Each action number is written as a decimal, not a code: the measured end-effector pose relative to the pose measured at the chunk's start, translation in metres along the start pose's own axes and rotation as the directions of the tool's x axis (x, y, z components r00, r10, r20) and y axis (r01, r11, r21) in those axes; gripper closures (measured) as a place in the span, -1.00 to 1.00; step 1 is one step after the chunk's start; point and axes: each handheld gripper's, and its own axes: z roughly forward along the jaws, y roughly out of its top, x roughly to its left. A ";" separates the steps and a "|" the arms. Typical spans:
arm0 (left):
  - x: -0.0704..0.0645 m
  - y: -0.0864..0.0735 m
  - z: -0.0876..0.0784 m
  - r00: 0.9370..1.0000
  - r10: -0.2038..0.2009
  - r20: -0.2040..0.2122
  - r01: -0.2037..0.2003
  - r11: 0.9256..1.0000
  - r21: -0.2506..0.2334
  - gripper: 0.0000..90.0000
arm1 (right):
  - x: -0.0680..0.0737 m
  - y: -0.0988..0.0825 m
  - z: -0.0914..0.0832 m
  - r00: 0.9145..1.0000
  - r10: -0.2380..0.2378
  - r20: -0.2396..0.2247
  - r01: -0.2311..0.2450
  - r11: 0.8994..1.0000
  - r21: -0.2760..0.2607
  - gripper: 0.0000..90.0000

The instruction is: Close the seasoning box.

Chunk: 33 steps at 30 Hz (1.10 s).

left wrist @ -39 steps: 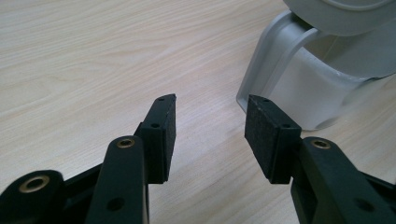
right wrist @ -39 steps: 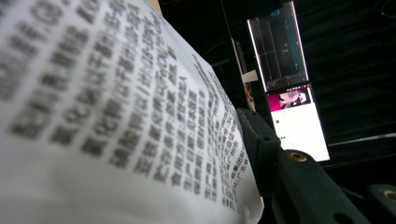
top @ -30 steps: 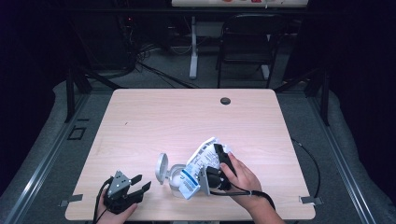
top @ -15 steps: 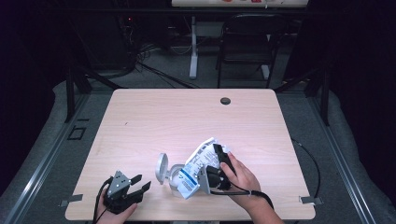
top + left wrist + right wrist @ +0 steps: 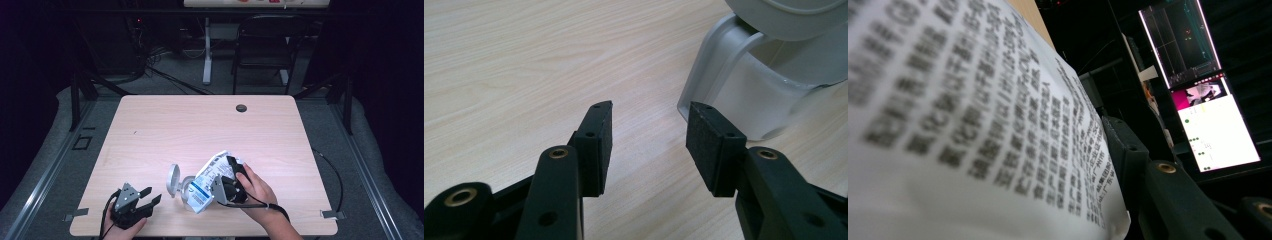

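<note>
While the right gripper [image 5: 231,181] squeezes the white printed bag [image 5: 207,180] near the front of the wooden surface [image 5: 200,130], the left gripper [image 5: 145,197] rests at the near left, wide open and holding nothing, just beside the bag's grey flip-lid spout [image 5: 176,181].

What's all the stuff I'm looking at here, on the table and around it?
Table: one, light wood, centre, with a dark round hole near its far edge.
Refill pouch: one, white with blue label and black print, lying near the front edge, clamped in the right gripper.
Container: one, translucent grey-white, flip lid open, just left of the pouch.
Folding chair: one, dark, behind the table.
Screen: one, lit, off to the side.
Left gripper: black, jaws open, front left, aimed at the container.
Right gripper: black, shut on the pouch.
Hands: two, at the front edge.
</note>
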 end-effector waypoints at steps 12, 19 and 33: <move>0.000 0.000 0.000 1.000 -0.001 0.000 0.001 1.000 0.001 0.21 | -0.004 -0.002 0.000 0.997 0.066 -0.050 -0.065 0.998 0.023 0.51; 0.000 0.000 0.000 1.000 -0.002 0.000 0.002 1.000 0.001 0.20 | -0.009 -0.001 -0.001 0.989 0.124 -0.082 -0.123 0.992 0.018 0.51; 0.000 0.000 0.000 1.000 -0.005 0.001 0.005 1.000 -0.002 0.21 | -0.018 -0.003 0.003 0.950 0.268 -0.162 -0.263 0.963 0.054 0.51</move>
